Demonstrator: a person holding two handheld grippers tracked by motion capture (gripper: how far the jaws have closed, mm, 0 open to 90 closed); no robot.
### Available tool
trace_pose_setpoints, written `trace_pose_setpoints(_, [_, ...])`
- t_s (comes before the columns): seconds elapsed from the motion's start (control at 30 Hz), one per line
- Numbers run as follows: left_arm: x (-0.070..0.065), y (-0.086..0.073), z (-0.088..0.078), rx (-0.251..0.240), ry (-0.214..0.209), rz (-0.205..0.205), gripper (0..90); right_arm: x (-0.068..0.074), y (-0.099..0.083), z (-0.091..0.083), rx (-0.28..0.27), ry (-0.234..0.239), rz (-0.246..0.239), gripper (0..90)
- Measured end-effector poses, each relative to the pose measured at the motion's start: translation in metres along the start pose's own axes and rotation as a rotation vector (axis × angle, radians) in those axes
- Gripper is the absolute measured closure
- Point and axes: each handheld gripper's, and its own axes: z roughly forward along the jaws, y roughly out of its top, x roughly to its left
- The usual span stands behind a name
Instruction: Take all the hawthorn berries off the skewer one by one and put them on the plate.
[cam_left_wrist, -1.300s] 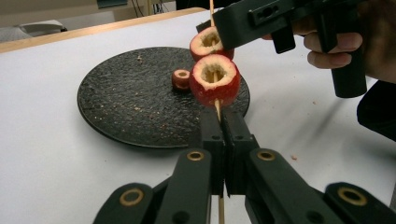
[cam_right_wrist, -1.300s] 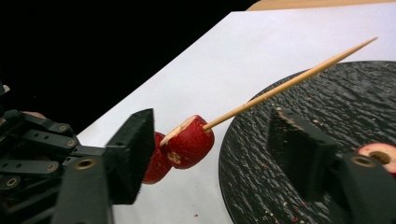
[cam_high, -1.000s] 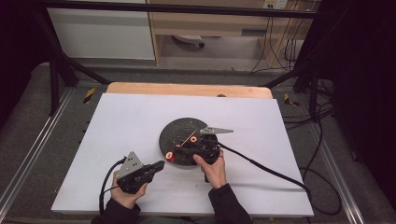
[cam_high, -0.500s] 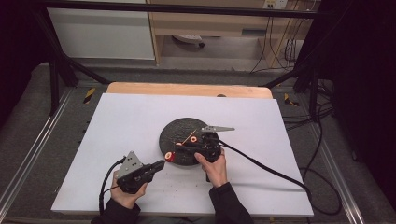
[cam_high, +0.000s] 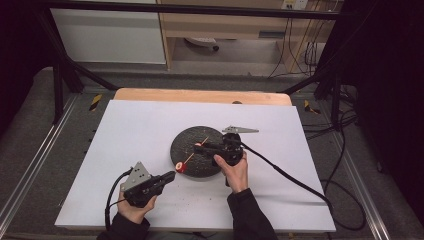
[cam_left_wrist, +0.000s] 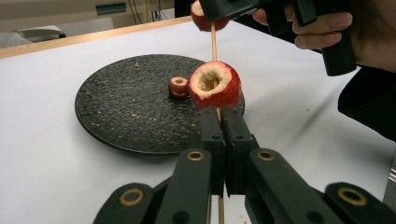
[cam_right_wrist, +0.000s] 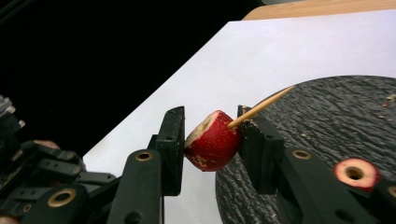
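Plate (cam_high: 200, 151) on table (cam_high: 125, 130) centre; fruit slice (cam_left_wrist: 178, 86) on plate.

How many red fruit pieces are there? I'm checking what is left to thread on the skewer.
3. One hollowed piece sits on the skewer above the left gripper; one between the right gripper jaws; one small ring lies on the black plate.

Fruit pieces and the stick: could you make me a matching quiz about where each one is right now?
Things:
1. wooden skewer
2. hollowed fruit
3. ring slice
4. fruit at the tip

Places:
A. lying loose on the black plate
B. pinched in the right gripper
C. threaded midway along the stick
D. clamped at its lower end by the left gripper

Pairs: 1-D, 2-C, 3-A, 4-B.
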Motion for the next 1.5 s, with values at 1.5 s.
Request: trace_pose_setpoints(1.5, [0.01, -0.002, -0.004, 0.012, 0.031, -0.029, 88.3, -0.062, -0.032, 0.011, 0.127, -0.239, 0.005, 63.7])
